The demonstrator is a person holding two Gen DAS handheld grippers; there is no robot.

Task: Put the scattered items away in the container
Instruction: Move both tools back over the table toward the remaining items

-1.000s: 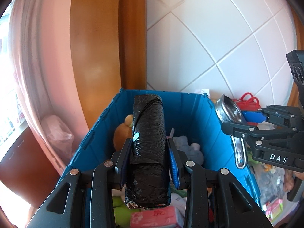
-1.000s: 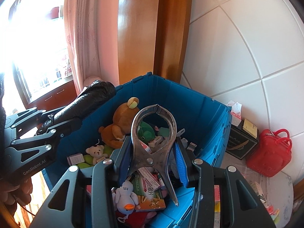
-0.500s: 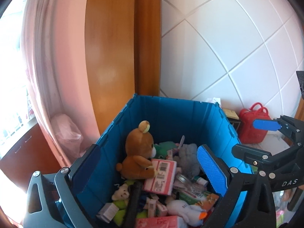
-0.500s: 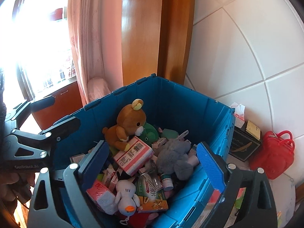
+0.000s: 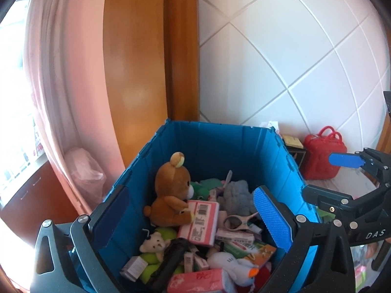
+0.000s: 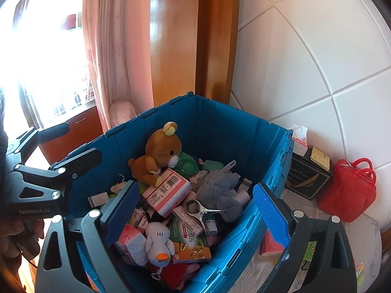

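A blue crate point(image 5: 220, 146) point(image 6: 268, 146) holds a brown teddy bear point(image 5: 171, 188) point(image 6: 158, 156), a pink barcode box point(image 5: 200, 222) point(image 6: 168, 193), a grey plush point(image 6: 217, 190), a white duck toy point(image 6: 156, 241) and several small boxes. The black bag roll point(image 5: 168, 261) lies in the crate at the near left. The metal tongs point(image 5: 239, 219) point(image 6: 200, 210) lie on the pile. My left gripper point(image 5: 193, 217) and right gripper point(image 6: 195, 214) are both open and empty above the crate's near side.
A red toy bag point(image 5: 322, 156) point(image 6: 347, 190), a black box point(image 6: 308, 178) and a tissue pack point(image 6: 299, 139) sit right of the crate by the tiled wall. Loose packets point(image 6: 268, 246) lie on the table at right. A wooden frame and pink curtain stand behind.
My left gripper opened and dropped the black bag roll into the crate. My right gripper opened and dropped the metal tongs onto the pile. Both grippers pulled back slightly.
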